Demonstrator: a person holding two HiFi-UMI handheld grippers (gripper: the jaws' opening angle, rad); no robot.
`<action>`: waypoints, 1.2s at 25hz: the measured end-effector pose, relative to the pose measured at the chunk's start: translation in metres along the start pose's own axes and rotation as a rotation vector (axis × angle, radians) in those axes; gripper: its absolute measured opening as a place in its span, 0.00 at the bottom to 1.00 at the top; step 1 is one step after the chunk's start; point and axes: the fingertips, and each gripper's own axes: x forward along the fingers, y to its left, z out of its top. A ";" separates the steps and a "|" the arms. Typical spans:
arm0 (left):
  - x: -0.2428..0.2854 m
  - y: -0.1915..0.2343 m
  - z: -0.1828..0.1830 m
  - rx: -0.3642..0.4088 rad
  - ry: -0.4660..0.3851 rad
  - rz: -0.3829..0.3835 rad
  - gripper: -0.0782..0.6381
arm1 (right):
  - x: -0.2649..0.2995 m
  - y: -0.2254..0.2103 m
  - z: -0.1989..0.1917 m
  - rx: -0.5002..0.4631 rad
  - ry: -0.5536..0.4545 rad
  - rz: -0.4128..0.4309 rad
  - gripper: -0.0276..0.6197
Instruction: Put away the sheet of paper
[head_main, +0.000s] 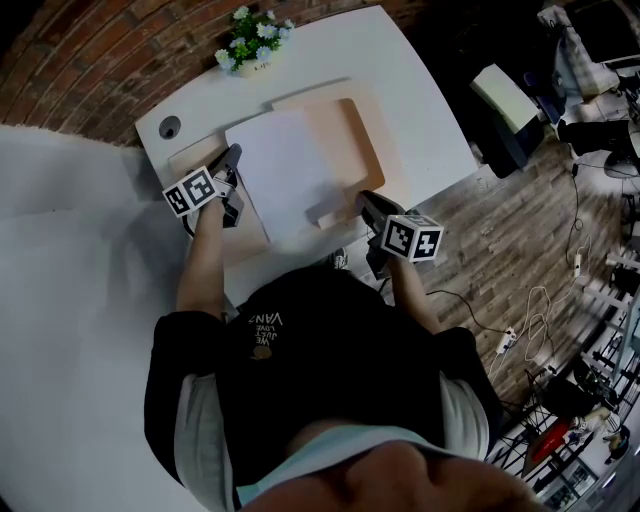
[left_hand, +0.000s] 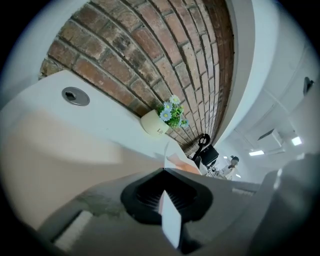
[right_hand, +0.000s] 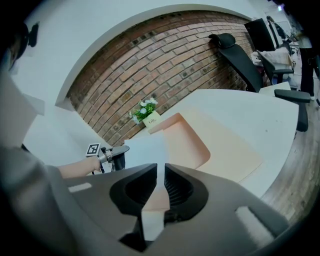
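Observation:
A white sheet of paper (head_main: 285, 170) hangs over an open peach folder (head_main: 365, 140) on the white desk (head_main: 420, 110). My left gripper (head_main: 234, 160) is shut on the sheet's left edge. In the left gripper view the paper (left_hand: 169, 212) shows edge-on between the closed jaws of that gripper (left_hand: 164, 172). My right gripper (head_main: 362, 200) is shut on the sheet's near right corner. The right gripper view shows the sheet (right_hand: 145, 147) running from the right gripper (right_hand: 159, 175) across to the left gripper (right_hand: 117, 150), with the folder (right_hand: 200, 140) beyond.
A small pot of flowers (head_main: 250, 42) stands at the desk's far edge against the brick wall. A round cable hole (head_main: 170, 127) lies at the desk's left. An office chair (right_hand: 240, 55) stands off to the right, and a box (head_main: 505, 100) and cables sit on the wooden floor.

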 end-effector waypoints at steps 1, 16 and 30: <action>0.001 -0.001 -0.001 -0.001 0.002 -0.002 0.11 | -0.001 0.000 0.000 0.001 -0.001 0.000 0.11; 0.022 -0.020 -0.008 -0.027 0.002 -0.019 0.11 | -0.013 -0.014 -0.003 0.018 -0.008 -0.019 0.11; 0.043 -0.035 -0.017 -0.015 0.033 -0.026 0.11 | -0.028 -0.029 -0.002 0.040 -0.022 -0.032 0.11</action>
